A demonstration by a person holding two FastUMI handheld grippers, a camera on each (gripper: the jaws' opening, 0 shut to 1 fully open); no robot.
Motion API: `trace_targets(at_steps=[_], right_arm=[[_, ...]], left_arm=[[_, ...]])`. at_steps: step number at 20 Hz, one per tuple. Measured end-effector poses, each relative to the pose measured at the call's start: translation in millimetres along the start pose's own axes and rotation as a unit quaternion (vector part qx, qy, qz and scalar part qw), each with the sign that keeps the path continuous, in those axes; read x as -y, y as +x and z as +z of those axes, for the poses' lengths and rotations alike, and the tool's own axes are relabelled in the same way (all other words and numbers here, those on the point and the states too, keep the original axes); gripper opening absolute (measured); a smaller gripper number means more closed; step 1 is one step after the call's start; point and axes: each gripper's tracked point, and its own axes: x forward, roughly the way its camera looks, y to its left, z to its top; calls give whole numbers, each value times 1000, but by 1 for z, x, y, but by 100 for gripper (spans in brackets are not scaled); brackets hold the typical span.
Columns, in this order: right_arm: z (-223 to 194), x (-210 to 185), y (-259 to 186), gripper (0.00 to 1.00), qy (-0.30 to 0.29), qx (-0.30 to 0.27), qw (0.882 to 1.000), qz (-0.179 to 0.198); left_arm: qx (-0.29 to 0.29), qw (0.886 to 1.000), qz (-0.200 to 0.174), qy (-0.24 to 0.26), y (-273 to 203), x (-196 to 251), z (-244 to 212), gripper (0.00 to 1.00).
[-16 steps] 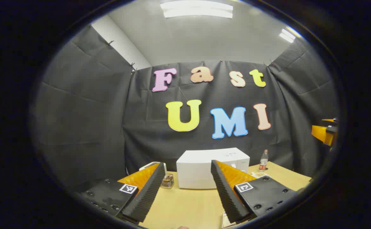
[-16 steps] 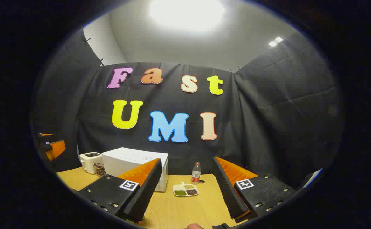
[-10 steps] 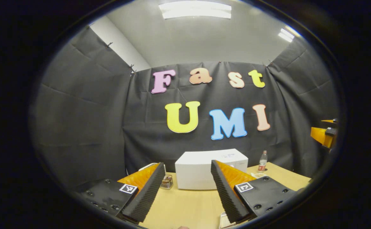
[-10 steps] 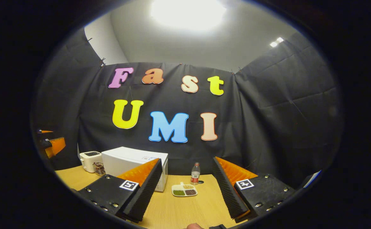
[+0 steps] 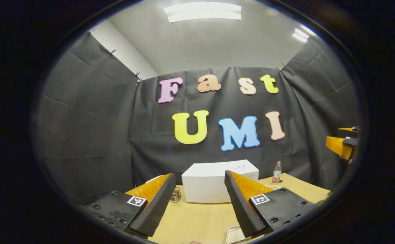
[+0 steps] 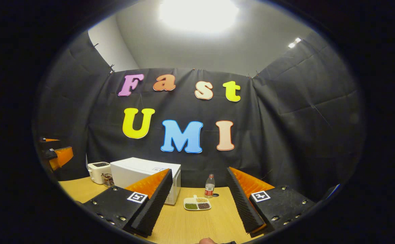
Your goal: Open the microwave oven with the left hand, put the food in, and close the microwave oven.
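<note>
Across the lower middle of the left gripper view sits the wooden table (image 5: 200,220), and on it the white microwave oven (image 5: 214,184), dead ahead of the left gripper (image 5: 200,203) and framed between its two fingers, which stand wide apart with nothing between them. Microwave's long axis runs left-right across the frame, broadside to this gripper; well apart from the fingertips, so the judgement is a straight forward reach before any door contact. Left hand looks the better lined up: in the right gripper view the microwave oven (image 6: 139,173) lies lower left, partly behind the right gripper's left finger, off that gripper's line. Right gripper (image 6: 197,206) also has fingers spread, holding nothing. Straight ahead between them, farther off on the table (image 6: 190,227), is the divided food tray (image 6: 197,203) with green, tan and dark fillings, just beside the microwave's right corner and in front of a water bottle (image 6: 210,185). So food goes to the right hand, door to the left.

Hard to make out: door handle or hinge side cannot be told in either view; the face toward the left gripper reads as plain white. Toaster (image 6: 97,171) and a small glass jar (image 6: 107,180) sit left of the microwave. Small white object at the bottom edge of the left gripper view is cut off, unidentifiable.
</note>
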Motion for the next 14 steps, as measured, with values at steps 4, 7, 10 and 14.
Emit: trace_targets(at_steps=[4,7,10,14], right_arm=[[-3,9,1,95,10,-1,1000,13],[-7,13,1,95,19,-3,1000,20],[-9,18,0,95,24,-4,999,21],[-9,23,1,95,24,-3,1000,13]], left_arm=[[-1,1000,12,-6,-5,13,0,97],[-4,1000,16,-4,-6,26,-5,97],[3,1000,12,5,0,39,-5,97],[14,1000,1,4,24,51,-7,98]])
